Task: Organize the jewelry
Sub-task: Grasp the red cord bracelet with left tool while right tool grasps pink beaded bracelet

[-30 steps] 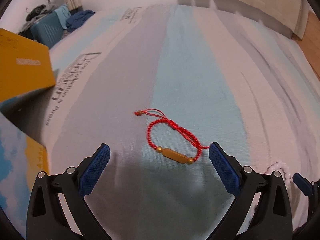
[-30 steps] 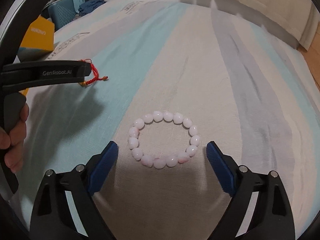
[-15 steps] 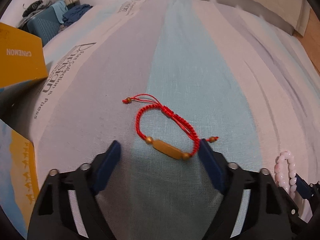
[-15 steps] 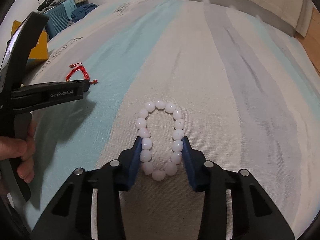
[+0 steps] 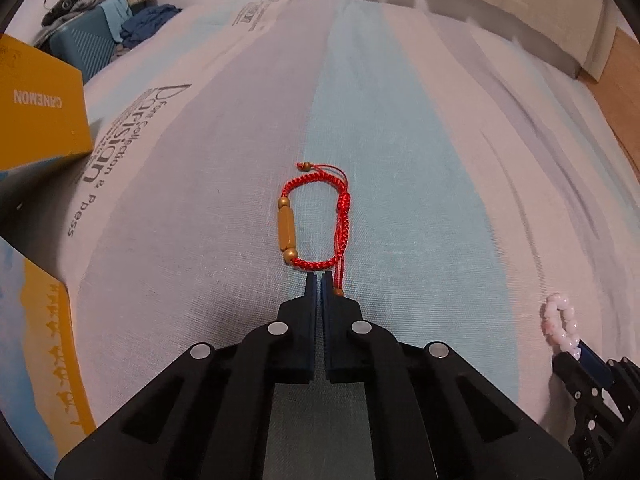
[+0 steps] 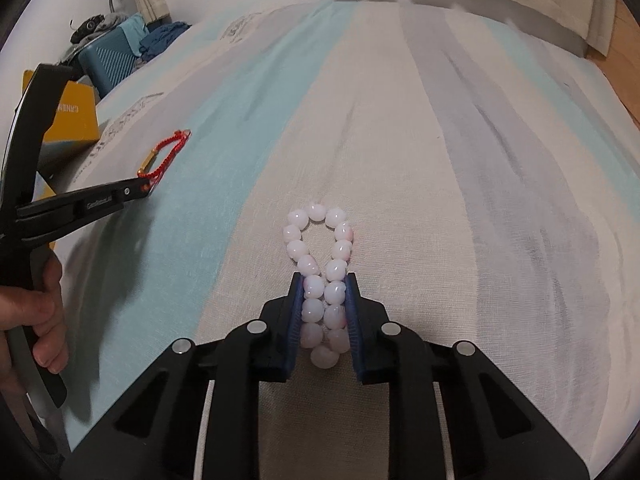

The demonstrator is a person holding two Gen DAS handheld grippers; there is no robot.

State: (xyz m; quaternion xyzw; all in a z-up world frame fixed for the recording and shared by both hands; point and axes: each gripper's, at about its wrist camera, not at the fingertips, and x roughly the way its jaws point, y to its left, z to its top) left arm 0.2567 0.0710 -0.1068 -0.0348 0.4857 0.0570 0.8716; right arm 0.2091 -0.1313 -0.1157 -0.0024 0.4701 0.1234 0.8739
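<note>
Lying on a striped bedsheet [image 5: 400, 128], a red cord bracelet [image 5: 316, 218] with a gold tube bead stretches away from the left tongs [image 5: 320, 280] in the left wrist view. Those tongs are fully closed, their blue pads pressed together with no gap showing, right at the near end of the red loop; whether any cord is actually caught between the pads cannot be told, though a loose strand with a small bead lies against the right pad. A yellow box [image 5: 40, 116] sits at the left edge of the bed, and a blue suitcase [image 5: 90, 46] with clothes piled on it stands beyond. At the far right, a pink bead bracelet [image 5: 562, 326] shows beside the tip of the right tongs [image 5: 588, 360].

Seen from the right wrist, the right tongs [image 6: 323, 304] have just been closing and now squeeze the pink bead bracelet [image 6: 320, 272] from both sides, flattening the ring into two rows of beads between the blue pads, with a small loop left open past the tips. The bracelet rests on a cream stripe of the bedsheet [image 6: 440, 140]. To the left, a hand [image 6: 34, 320] holds the left tongs [image 6: 147, 187], whose tip meets the red cord bracelet [image 6: 164, 156] on a pale blue stripe.
</note>
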